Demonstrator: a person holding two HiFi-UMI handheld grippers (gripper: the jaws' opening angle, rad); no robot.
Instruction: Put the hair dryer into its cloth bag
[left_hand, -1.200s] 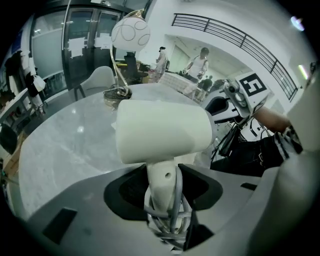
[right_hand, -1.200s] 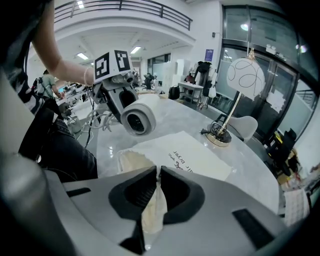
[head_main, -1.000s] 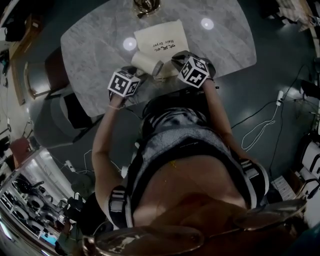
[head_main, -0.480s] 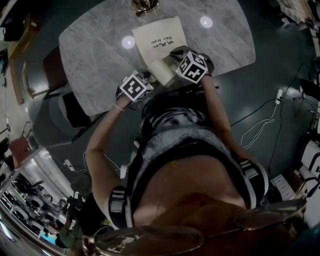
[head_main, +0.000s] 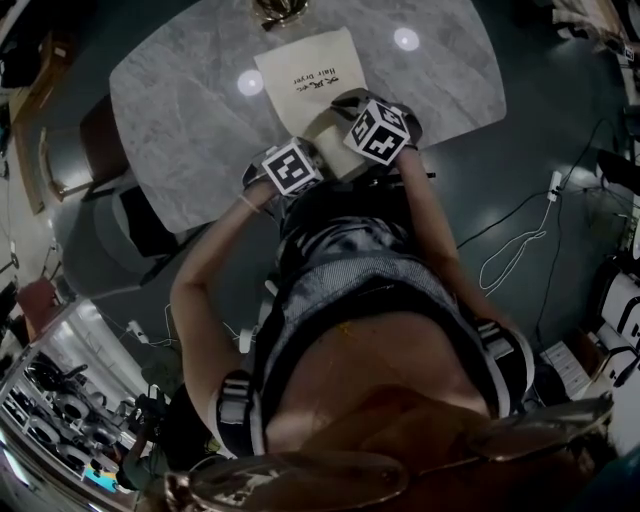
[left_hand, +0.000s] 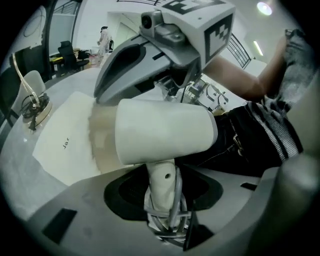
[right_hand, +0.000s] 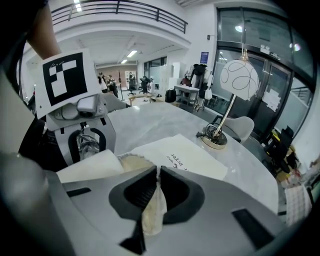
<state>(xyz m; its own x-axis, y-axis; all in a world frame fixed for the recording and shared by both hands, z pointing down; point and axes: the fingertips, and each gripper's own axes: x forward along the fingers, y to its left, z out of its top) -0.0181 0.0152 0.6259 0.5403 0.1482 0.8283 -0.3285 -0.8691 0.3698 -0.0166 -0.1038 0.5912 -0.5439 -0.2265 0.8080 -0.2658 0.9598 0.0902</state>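
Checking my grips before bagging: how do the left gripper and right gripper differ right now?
The left gripper has its jaws apart, clamped on the hair dryer by its cord-wrapped handle. The right gripper has its jaws nearly together, pinching the cloth bag by its edge. One holds something rigid, the other thin fabric. Both are gripping.

The hair dryer (left_hand: 165, 135) is off-white, its wound cord (left_hand: 175, 215) pale grey. The cloth bag (left_hand: 65, 145) is cream with small dark lettering. The bench (head_main: 180, 90) is light grey marble, faintly veined. The left tongs (left_hand: 165, 192) and right tongs (right_hand: 156, 182) are grey with black pads — their cubes show black-and-white squares. The lamp shade (right_hand: 239, 75) is white with thin black loops — its base (right_hand: 216, 140) is brass.
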